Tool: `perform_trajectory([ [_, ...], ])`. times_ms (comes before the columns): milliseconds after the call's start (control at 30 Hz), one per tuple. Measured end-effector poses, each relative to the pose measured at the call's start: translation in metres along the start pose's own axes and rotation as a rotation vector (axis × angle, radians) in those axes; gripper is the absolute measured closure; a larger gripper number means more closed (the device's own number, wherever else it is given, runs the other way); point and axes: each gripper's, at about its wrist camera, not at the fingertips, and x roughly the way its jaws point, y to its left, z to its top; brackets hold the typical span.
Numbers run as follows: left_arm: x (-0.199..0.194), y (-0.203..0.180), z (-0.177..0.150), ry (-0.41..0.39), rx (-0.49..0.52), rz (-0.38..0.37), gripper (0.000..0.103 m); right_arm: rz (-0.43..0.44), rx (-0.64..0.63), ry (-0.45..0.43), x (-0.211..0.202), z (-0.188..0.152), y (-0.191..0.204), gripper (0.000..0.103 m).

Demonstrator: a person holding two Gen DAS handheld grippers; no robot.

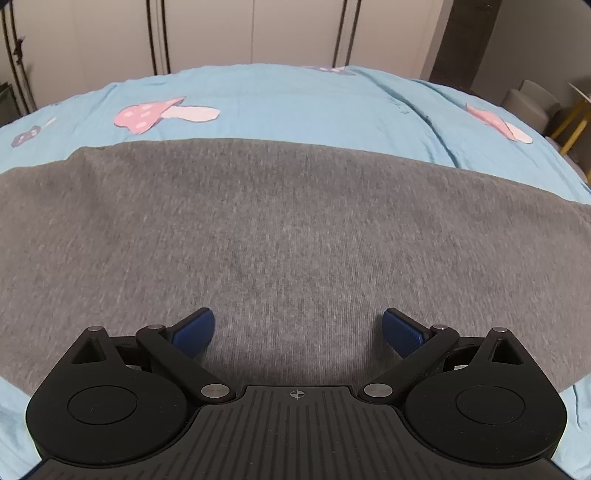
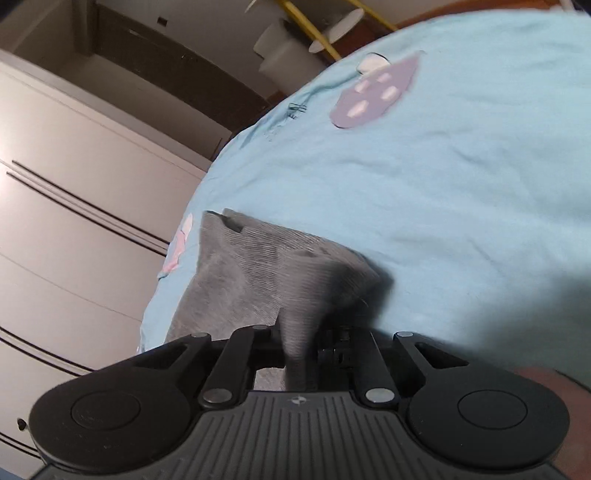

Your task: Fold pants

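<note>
Pale cupboard doors [image 1: 207,33] back the scene, and in front of them a bed carries a light-blue sheet [image 1: 295,99] printed with pink mushrooms. Grey pants [image 1: 288,229] lie flat across this sheet, filling the middle of the left wrist view from edge to edge, smooth and with no visible ridges. Directly over that cloth sits the left gripper [image 1: 298,332], jaws spread wide, blue pads [image 1: 195,330] clear of each other with only fabric showing beneath; whether the pads touch the cloth cannot be determined. Further right, the right gripper [image 2: 297,354] is closed on a pinched ridge of the pants [image 2: 258,273], which rises in a peak from the sheet [image 2: 443,203] into the jaws; a squared end of the garment [image 2: 225,221] lies beyond. Assessment: the step in hand is gathering an end to carry it over. Recommended practice: confirm the pinch holds all layers, secure a matching hold with the left before lifting, raise both evenly, and keep the fold edge straight. Risk noted: one-sided lifting would likely skew or bunch the cloth.
</note>
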Motion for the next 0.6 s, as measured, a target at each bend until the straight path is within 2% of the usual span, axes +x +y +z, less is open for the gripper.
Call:
perform_trajectory([
  [133, 0.004, -0.002, 0.001, 0.006, 0.009, 0.014, 0.002, 0.026, 0.018, -0.006, 0.001, -0.002, -0.008, 0.092],
  [267, 0.005, 0.000, 0.000, 0.006, 0.004, 0.026, 0.002, 0.016, 0.032, 0.002, -0.003, -0.001, -0.005, 0.092],
  [433, 0.005, 0.000, -0.002, 0.011, 0.005, 0.049, 0.002, 0.052, 0.097, -0.001, -0.008, -0.001, -0.010, 0.093],
  [600, 0.005, 0.001, -0.002, 0.016, 0.001, 0.046, 0.002, 0.031, 0.027, -0.031, -0.020, -0.004, 0.008, 0.094],
])
